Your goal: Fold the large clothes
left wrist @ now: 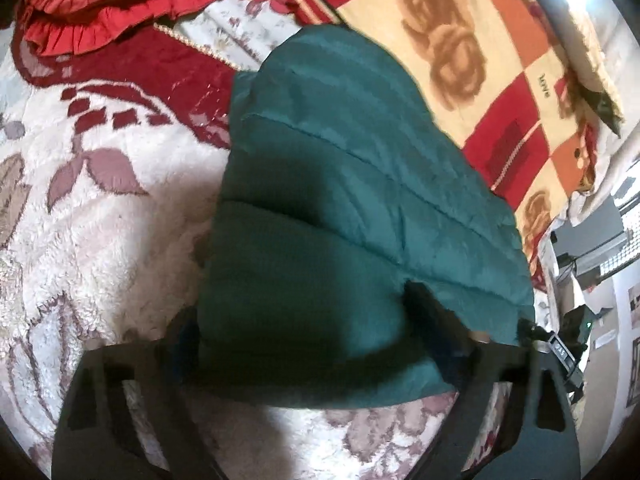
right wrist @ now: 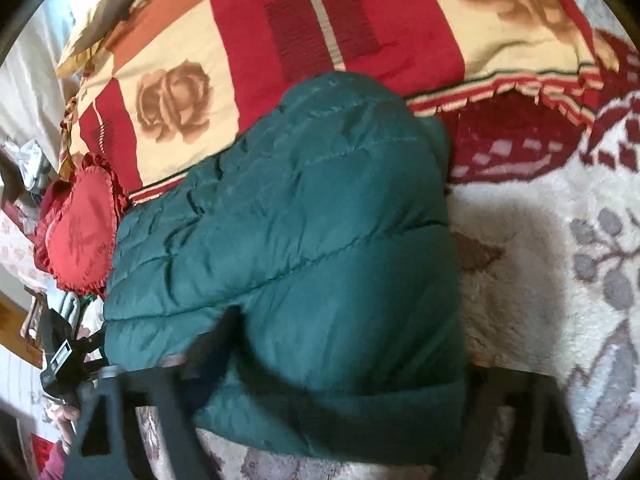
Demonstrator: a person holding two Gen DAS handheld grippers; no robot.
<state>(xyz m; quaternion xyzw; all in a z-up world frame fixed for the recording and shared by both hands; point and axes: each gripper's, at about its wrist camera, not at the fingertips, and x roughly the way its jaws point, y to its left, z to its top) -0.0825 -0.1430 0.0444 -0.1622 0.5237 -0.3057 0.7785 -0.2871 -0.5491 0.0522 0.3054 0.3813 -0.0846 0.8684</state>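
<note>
A dark green quilted puffer jacket (left wrist: 340, 200) lies folded on a white floral fleece blanket (left wrist: 100, 220). My left gripper (left wrist: 320, 332) stands wide open around the jacket's near edge; one dark finger (left wrist: 424, 308) presses into the fabric on the right, the other is mostly hidden at the left. In the right wrist view the same jacket (right wrist: 300, 240) fills the middle. My right gripper (right wrist: 344, 352) is also wide open around its near end, one finger (right wrist: 220, 332) lying on the padding. The other gripper (right wrist: 60, 356) shows at the left.
A red, cream and orange rose-print quilt (left wrist: 480, 80) lies behind the jacket and shows in the right wrist view (right wrist: 280, 40). A red frilled cushion (left wrist: 100, 4) lies far left; a round one (right wrist: 80, 236) lies beside the jacket. Room clutter (left wrist: 600, 260) stands past the bed edge.
</note>
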